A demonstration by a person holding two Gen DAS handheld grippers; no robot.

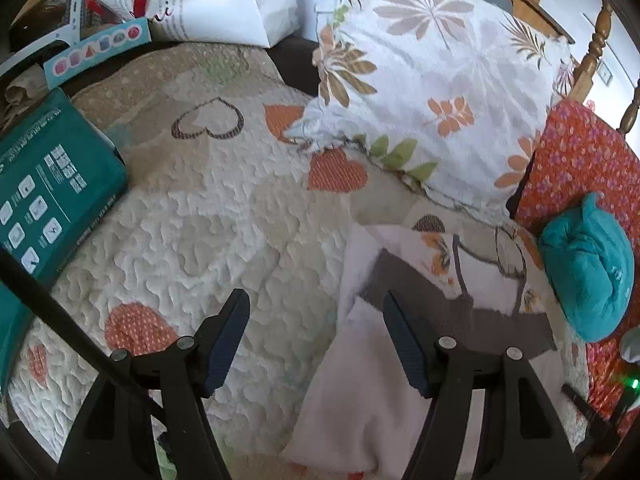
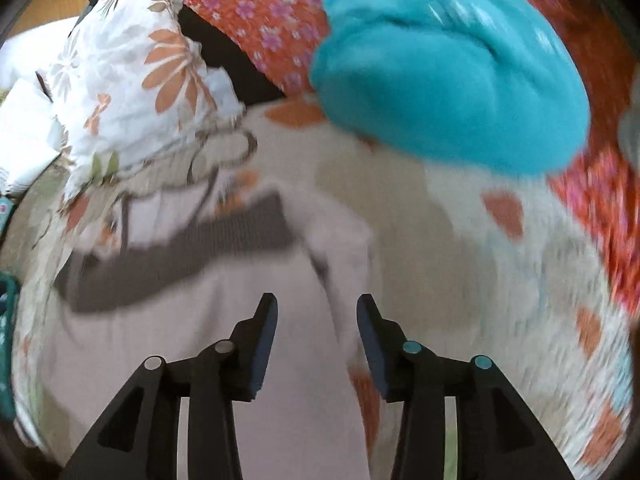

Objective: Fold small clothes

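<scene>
the garment [image 1: 360, 392], pale pink with a grey band, lies flat on the quilt [image 1: 208, 216]. left gripper [image 1: 316, 300]: jaws spread wide, holding nothing; its right finger sits over the garment's left edge, its left finger over bare quilt. open quilt extends left to the teal pack [image 1: 52, 184]. right gripper [image 2: 316, 304]: jaws apart, empty, above the garment's right edge. the right view is blurred. a teal bundle [image 2: 448, 80] lies beyond, a pillow [image 1: 432, 80] at the far edge.

Nothing legible here: the teal package [image 1: 52, 184] carries white icons and tiny print too small to read, and the white paper bag [image 1: 208, 0] shows curved lettering, also unreadable.
</scene>
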